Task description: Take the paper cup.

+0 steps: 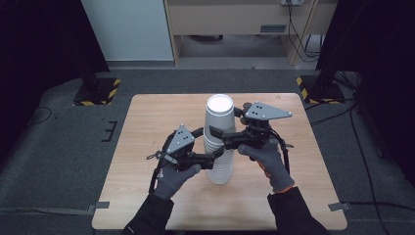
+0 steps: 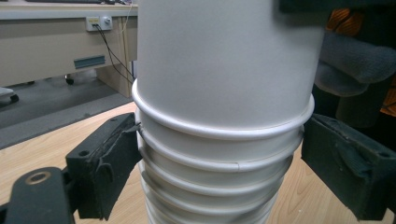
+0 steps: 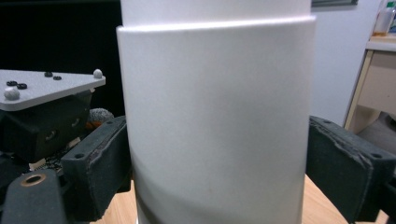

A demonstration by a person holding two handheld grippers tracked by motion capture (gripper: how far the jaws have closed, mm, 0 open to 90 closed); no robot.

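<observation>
- The stack [image 1: 220, 142] of white paper cups stands upright near the middle of the tabletop [image 1: 147, 147], long axis vertical, cups nested mouth-down with their rolled rims showing as rings.
- Left tool [image 1: 214, 159] sits low on the stack, coming in from the stack's left; right tool [image 1: 221, 138] sits higher, from the stack's right, under the top cup [image 1: 219, 112].
- Both are equally close: each straddles the stack. So the move turns on height, the right tool up on the smooth wall, the left down among the rims.
- Left gripper view: the stack [image 2: 224, 116] runs between the pads. The left pad [image 2: 109, 163] brushes a rim; the right pad stands just beside the rims with a sliver of gap. Jaws wide, not pressing.
- Right gripper view: the cup wall [image 3: 215, 121] fills the gap between the jaws. Pads are at or just off the wall; I can't tell whether they press.
- My read: the right tool lifts the top cups straight up while the left steadies the rest.
- The high view gives the two heights; the gripper views give pad-to-cup contact, which the high view hides.
</observation>
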